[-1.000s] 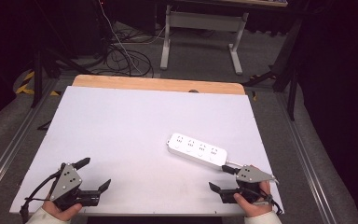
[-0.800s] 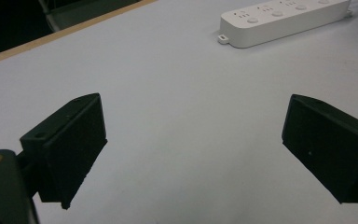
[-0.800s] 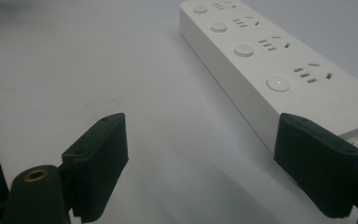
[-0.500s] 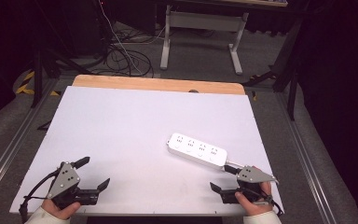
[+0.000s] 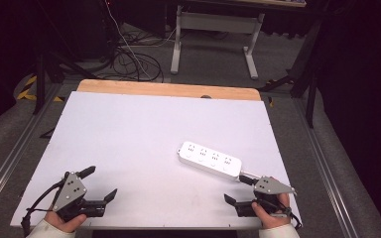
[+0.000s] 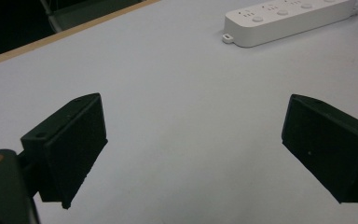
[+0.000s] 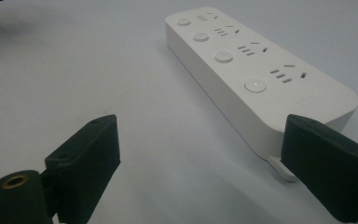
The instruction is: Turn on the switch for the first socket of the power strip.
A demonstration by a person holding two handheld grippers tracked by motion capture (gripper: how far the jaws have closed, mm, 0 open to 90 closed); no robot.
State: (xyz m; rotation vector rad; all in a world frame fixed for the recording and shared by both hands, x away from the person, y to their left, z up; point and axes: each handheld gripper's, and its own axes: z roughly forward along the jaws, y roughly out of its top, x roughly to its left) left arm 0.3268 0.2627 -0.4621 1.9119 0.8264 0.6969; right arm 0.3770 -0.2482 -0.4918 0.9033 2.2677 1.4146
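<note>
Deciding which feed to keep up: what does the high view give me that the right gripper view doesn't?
High view alone: the left gripper and right gripper at the near edge, the whole white table, the wooden strip and floor cables beyond. Right gripper view alone: the power strip close up, with four round buttons and socket slots, between open jaws. Both share the strip and the white tabletop.

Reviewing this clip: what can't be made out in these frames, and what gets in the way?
- Power strip cord end: in the high view the right gripper covers it; in the right gripper view its jaw hides that corner.
- Power strip's far end: cut off by the top and right edges in the left gripper view.
- Socket markings: too small in the high view.
- Left gripper cable: runs off the bottom edge.
</note>
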